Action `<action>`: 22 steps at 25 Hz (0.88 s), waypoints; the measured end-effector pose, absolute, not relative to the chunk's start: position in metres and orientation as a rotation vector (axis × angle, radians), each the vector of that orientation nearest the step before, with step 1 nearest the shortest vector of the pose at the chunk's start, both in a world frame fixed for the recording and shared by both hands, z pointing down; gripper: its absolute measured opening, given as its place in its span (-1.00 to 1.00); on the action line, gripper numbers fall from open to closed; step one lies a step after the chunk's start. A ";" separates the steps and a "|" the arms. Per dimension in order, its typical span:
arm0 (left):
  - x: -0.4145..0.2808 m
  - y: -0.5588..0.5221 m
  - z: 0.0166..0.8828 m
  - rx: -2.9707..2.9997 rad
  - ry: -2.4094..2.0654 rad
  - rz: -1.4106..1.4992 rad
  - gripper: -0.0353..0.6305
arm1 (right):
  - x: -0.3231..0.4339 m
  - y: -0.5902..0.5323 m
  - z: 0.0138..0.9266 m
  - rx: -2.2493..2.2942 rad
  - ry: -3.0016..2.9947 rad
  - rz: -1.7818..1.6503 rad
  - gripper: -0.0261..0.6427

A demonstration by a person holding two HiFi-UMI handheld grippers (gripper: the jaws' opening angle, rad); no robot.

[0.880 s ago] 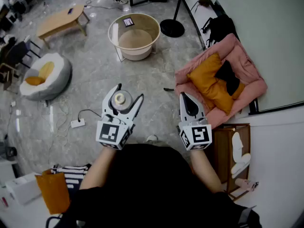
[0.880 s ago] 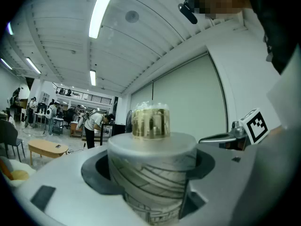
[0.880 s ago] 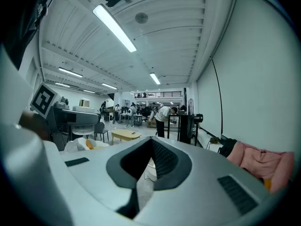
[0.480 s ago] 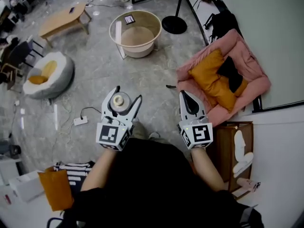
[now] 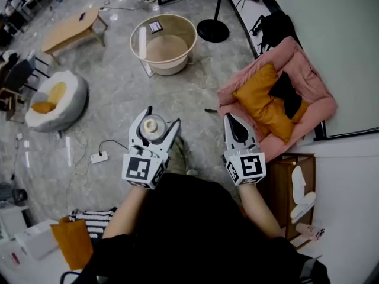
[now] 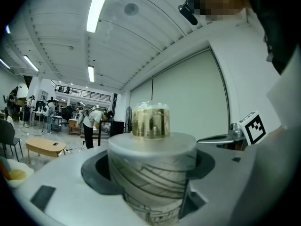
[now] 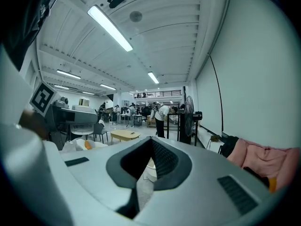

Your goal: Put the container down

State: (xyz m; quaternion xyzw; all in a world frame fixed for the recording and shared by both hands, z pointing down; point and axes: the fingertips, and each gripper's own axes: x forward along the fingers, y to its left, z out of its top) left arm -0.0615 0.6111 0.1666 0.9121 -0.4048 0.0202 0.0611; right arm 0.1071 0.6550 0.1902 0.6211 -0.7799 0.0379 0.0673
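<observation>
The container (image 5: 153,125) is a white cylinder with a printed pattern and a small gold cap. My left gripper (image 5: 161,120) is shut on it and holds it upright at waist height above the floor. In the left gripper view the container (image 6: 150,173) fills the space between the jaws of the left gripper (image 6: 153,157), and the gold cap (image 6: 150,121) rises above them. My right gripper (image 5: 231,119) hangs beside it at the same height, shut with nothing in it. The right gripper view shows the right gripper (image 7: 149,147) with its ribbed pads together.
A round beige tub (image 5: 143,47) stands on the stone floor ahead. At the right lies a pink cushion bed (image 5: 308,81) with orange pillows. A white beanbag (image 5: 65,102) and a low wooden table (image 5: 68,28) are at the left. A power strip (image 5: 95,157) lies near my feet.
Both grippers keep their places and the container stays held. The floor has shifted a little in the view as the person moves, and a foot now shows below the left gripper.
</observation>
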 end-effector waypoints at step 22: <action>-0.043 0.296 0.175 2.787 -1.141 0.077 0.16 | 0.137 0.346 0.182 1.920 -2.210 0.156 -0.86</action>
